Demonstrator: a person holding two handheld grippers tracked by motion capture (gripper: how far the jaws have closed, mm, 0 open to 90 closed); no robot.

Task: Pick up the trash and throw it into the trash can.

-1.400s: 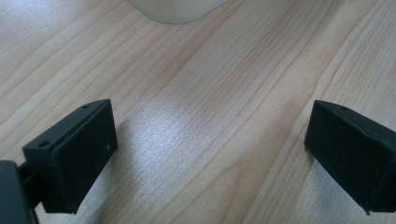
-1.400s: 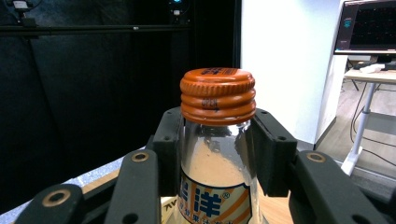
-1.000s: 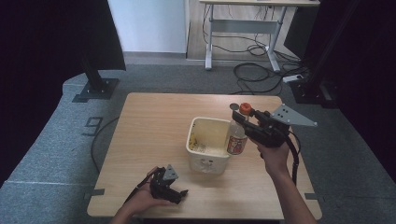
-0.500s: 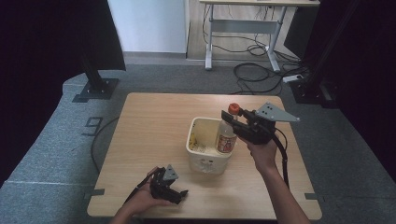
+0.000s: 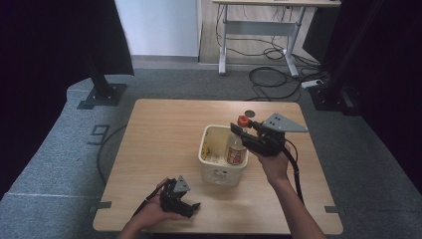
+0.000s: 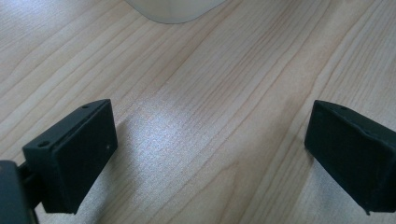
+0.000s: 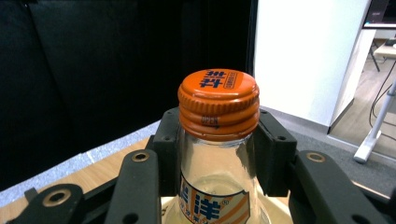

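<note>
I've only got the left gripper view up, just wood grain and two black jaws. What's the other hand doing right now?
Observer: The right gripper is shut on the neck of a glass bottle with an orange cap.
Operator: Where is that bottle relative to the pale thing at the top of my picture?
Observer: That pale thing is a cream tub; the bottle's lower part is inside its rim, upright, at the tub's right side.
Operator: Anything else in the tub?
Observer: Its inner wall shows yellowish marks; what they are is too small to tell.
Operator: And my gripper?
Observer: The left gripper rests open on the table, near the front edge.
</note>
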